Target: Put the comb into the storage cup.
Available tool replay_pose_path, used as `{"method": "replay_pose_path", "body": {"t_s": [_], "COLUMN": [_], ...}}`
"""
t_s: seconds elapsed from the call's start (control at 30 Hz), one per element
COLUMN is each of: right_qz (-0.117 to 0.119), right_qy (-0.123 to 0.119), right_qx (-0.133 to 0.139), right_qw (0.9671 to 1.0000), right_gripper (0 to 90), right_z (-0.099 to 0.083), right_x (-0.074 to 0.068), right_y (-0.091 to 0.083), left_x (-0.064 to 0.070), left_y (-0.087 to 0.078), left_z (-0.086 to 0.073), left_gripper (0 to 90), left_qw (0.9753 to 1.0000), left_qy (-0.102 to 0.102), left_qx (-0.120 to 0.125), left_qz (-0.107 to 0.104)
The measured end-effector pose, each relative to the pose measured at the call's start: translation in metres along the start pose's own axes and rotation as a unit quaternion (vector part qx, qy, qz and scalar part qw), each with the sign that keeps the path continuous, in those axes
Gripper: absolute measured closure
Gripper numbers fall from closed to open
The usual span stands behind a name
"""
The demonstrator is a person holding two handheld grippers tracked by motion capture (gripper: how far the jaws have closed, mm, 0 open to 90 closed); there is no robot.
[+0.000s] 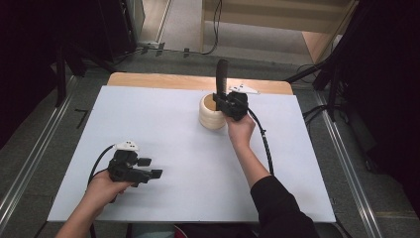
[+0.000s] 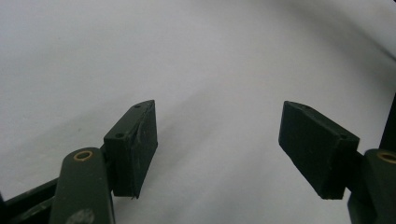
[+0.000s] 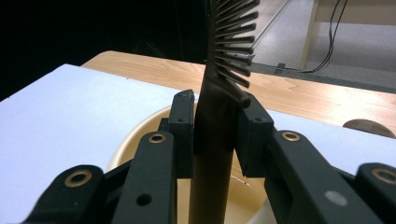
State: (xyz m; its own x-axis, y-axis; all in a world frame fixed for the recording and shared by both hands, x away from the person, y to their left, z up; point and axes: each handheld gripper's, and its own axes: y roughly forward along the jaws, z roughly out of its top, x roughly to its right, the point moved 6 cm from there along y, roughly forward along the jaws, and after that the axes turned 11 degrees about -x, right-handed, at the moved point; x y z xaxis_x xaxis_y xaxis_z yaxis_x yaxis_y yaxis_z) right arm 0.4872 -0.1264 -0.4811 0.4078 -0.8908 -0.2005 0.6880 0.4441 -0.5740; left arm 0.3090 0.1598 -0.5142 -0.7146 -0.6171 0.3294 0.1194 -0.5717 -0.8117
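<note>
One table (image 1: 163,124): white sheet over wood gave a plain working surface, with the cup well apart from the idle hand.
Cup (image 1: 210,115): cream, ribbed, upright near the far edge, mouth open to take the brush.
Hairbrush (image 1: 221,79): held upright, handle down into the cup, bristles up.
Right gripper (image 1: 221,100): jaws pinched the brush's handle just below its bristles, steadying it over the cup.
Left gripper (image 1: 151,167): jaws spread, holding nothing, hovering near the front-left edge, clear of the work.
</note>
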Motion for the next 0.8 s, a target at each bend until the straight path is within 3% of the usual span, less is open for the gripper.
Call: {"method": "replay_pose_path", "body": {"t_s": [0.8], "right_qz": [-0.003], "right_qy": [-0.006], "right_qx": [0.000], "right_qw": [1.0000], "right_gripper": [68.2], "right_z": [0.0003], "right_x": [-0.0002], "right_y": [0.0046], "left_x": [0.0005], "left_y": [0.0009], "left_z": [-0.0001], "left_gripper": [28.9], "left_qw": [1.0000], "left_qy": [0.002], "left_qx": [-0.003], "left_qz": [-0.002]}}
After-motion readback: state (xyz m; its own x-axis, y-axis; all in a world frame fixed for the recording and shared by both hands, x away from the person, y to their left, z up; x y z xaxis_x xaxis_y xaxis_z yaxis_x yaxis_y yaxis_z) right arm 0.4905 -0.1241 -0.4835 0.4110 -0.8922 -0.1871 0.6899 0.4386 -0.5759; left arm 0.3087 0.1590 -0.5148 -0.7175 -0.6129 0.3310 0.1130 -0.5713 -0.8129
